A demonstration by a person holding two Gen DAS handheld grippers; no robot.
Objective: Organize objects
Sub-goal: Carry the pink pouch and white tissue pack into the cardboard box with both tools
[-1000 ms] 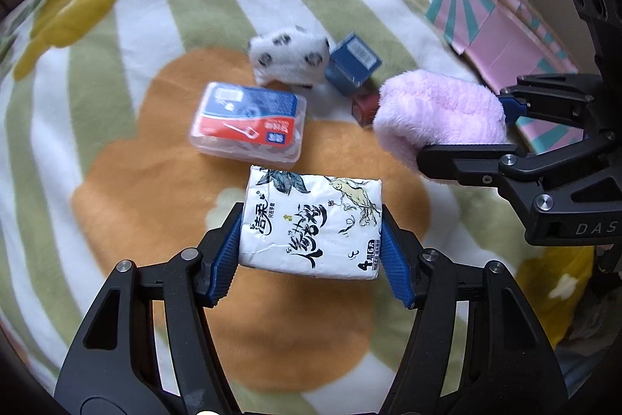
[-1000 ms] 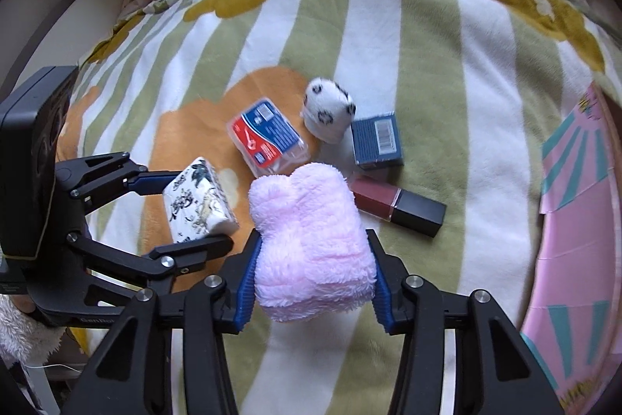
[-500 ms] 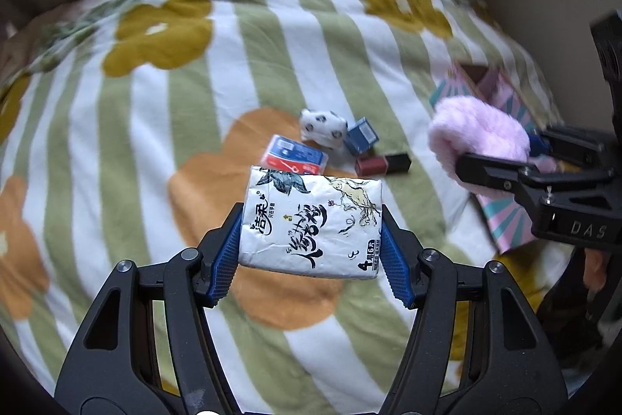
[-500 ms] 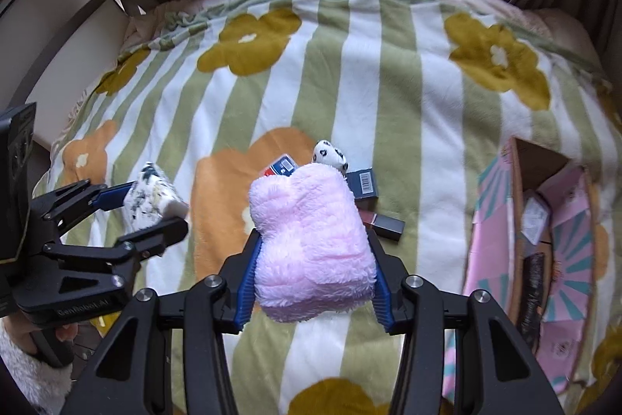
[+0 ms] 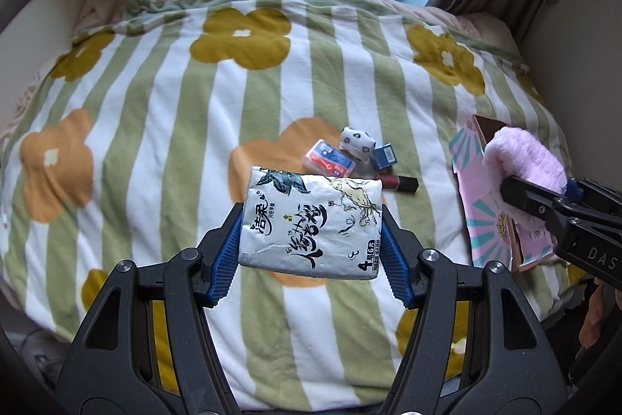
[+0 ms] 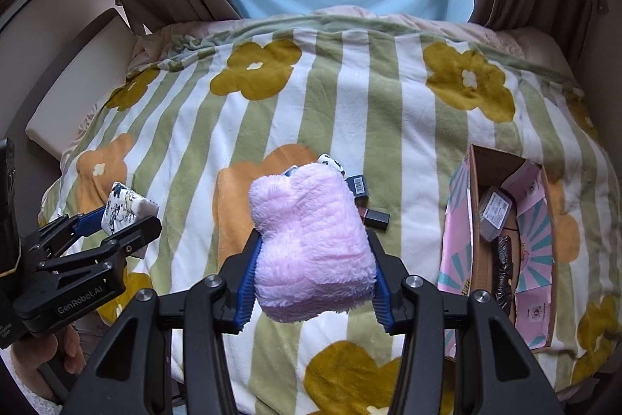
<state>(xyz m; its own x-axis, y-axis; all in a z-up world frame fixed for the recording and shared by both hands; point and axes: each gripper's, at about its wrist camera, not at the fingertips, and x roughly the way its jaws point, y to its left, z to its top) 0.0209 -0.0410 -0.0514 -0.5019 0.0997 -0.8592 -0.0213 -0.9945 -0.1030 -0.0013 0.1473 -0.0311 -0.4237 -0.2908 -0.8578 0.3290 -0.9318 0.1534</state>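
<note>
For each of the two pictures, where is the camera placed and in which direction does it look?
Left wrist: sits behind the left gripper, looking down over the bed at its tissue pack; the right gripper enters at right.
Right wrist: sits behind the right gripper, looking down at its pink plush item; the left gripper and a hand show at left.
Shared: striped flower blanket, pink cardboard box, small items.

The right gripper clamps a fluffy pink plush above the striped blanket; at three o'clock lies an open cardboard box (dark items inside).
</note>
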